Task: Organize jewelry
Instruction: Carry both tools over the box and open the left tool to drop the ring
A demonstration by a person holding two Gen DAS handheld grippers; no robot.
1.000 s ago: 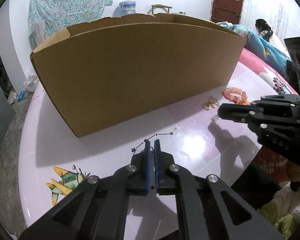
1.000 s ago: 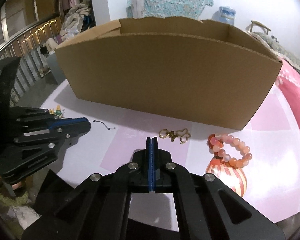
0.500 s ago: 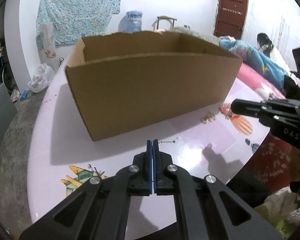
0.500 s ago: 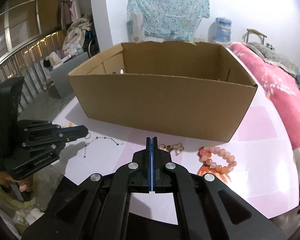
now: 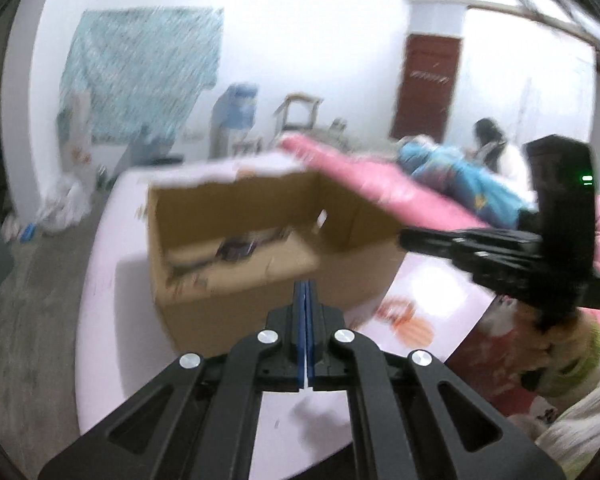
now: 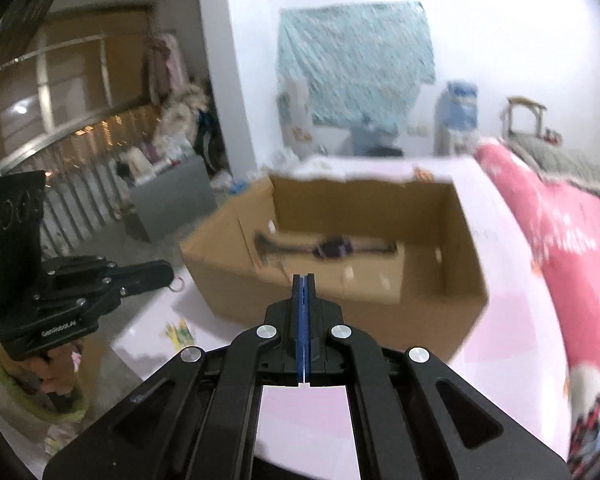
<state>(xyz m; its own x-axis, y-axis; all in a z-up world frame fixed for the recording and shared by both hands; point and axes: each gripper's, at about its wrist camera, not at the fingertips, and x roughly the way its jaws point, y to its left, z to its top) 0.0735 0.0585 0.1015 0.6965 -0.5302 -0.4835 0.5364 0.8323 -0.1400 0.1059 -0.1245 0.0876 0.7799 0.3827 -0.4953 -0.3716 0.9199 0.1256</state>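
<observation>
Left gripper clenched, small ring dangling at its tip, right gripper clenched with nothing seen between pads, open cardboard box directly ahead of both, pink table beneath.

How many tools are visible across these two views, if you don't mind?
2. The left tool is shut, raised before the cardboard box; a small ring hangs at its tip in the right view. The right tool is shut, aimed over the box. None seem hidden.

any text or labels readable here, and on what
On the side of the left gripper, seen from the right wrist view: small white lettering, too blurred to read for certain.
On the black block above it: faint looped marks, not legible.
Cardboard box: no print visible.
Right gripper: no readable text.
</observation>
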